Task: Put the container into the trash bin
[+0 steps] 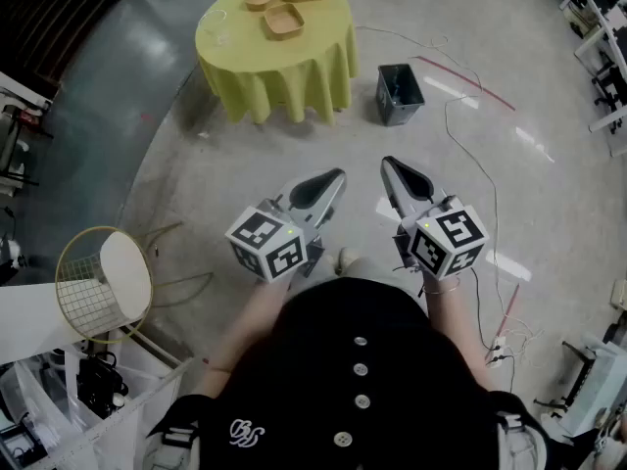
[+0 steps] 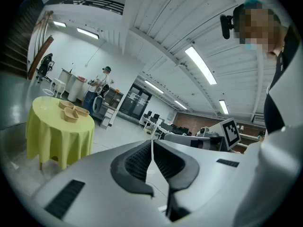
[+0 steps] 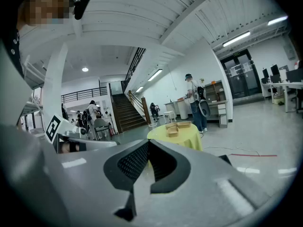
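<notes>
Open floor between the grippers and the table

Grey polished floor (image 1: 245, 164) fills most of the head view, and a wide part of it is free between the person and the round table (image 1: 284, 71). The table stands far ahead, under a yellow cloth that hangs down on all sides. Three shallow brown containers (image 1: 283, 21) sit close together on the far part of its top. Which one belongs to the task I cannot tell.

The trash bin (image 1: 399, 93) stands upright on the floor just right of the table, apart from the cloth. Its mouth is open, but the inside is too dark to make out. Thin cables (image 1: 470, 155) run over the floor to the right of the bin, and a red strip (image 1: 465, 76) lies beyond it. A wire chair (image 1: 98, 282) stands at the left edge, well apart from the table.

The left gripper (image 1: 336, 176) and the right gripper (image 1: 389, 163) are held side by side before the body, near each other but not touching, and they point toward the table and the bin. In the left gripper view the ribbed pads (image 2: 135, 162) are pressed together with nothing between them. In the right gripper view the pads (image 3: 132, 162) meet in the same way. In both gripper views the table is small and far, and the gripper's own body covers the floor near it
</notes>
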